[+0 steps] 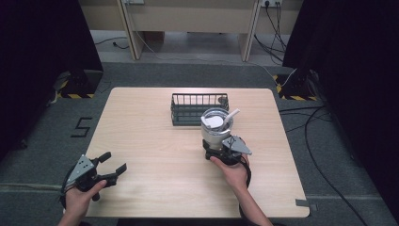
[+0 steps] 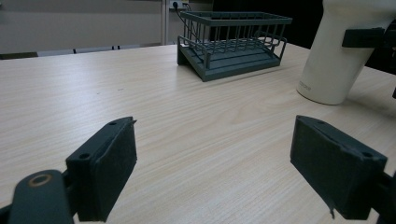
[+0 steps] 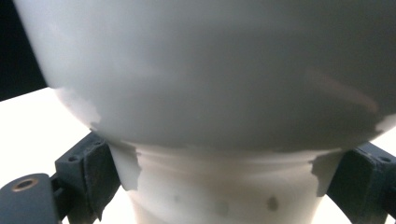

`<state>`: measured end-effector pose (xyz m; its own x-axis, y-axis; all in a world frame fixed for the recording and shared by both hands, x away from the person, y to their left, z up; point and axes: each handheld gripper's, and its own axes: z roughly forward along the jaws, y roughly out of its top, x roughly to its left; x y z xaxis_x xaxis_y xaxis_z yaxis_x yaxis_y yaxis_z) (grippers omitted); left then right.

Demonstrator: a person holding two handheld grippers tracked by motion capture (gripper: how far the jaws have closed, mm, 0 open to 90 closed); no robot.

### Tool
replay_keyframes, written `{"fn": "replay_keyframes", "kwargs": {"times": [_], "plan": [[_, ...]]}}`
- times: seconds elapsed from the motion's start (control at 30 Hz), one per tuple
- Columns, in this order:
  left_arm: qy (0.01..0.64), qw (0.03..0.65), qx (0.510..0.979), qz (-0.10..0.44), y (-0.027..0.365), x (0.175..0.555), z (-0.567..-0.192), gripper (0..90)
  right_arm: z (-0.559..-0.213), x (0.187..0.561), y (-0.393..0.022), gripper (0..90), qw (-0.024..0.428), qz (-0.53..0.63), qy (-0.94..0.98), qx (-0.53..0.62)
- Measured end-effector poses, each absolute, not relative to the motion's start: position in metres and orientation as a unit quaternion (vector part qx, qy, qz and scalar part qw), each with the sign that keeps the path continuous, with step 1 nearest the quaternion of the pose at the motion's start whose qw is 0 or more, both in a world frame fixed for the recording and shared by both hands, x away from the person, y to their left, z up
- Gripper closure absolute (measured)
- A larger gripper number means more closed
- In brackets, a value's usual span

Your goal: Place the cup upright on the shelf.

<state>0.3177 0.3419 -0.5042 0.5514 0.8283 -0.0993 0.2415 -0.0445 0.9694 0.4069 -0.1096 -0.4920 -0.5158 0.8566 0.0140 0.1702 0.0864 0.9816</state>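
Your right gripper (image 1: 221, 149) is clamped on the lower, narrower part of the white tumbler (image 1: 215, 128), which stands upright on the wooden table (image 1: 150, 141), right of centre and just in front of the dark wire basket (image 1: 199, 108). In the right gripper view the jaws press both sides of the tapered base (image 3: 224, 186), below the bulge of the wider upper body. A straw (image 1: 230, 117) leans out of the clear lid toward the right. Your left gripper (image 1: 106, 170) rests near the front left corner of the table, well apart from the cup, its jaws spread wide on nothing; its pads (image 2: 112, 172) frame bare tabletop. Judge the tumbler as rigid and smooth-walled, likely slippery against the pads, and top-heavy, since the body widens above the grip. The ridge where base meets body should serve as a stop against sliding down through the jaws. Whether it holds liquid cannot be told, so treat it as possibly heavy and keep it vertical
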Motion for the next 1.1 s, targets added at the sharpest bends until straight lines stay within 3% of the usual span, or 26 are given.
{"fn": "replay_keyframes", "kwargs": {"times": [1.1], "plan": [[0.4, 0.567, 0.672, 0.258, 0.342, 0.318, -0.505, 14.1, -0.47, 0.42, -0.109, 10.9, 0.295, 0.55, 0.686, 0.375]]}}
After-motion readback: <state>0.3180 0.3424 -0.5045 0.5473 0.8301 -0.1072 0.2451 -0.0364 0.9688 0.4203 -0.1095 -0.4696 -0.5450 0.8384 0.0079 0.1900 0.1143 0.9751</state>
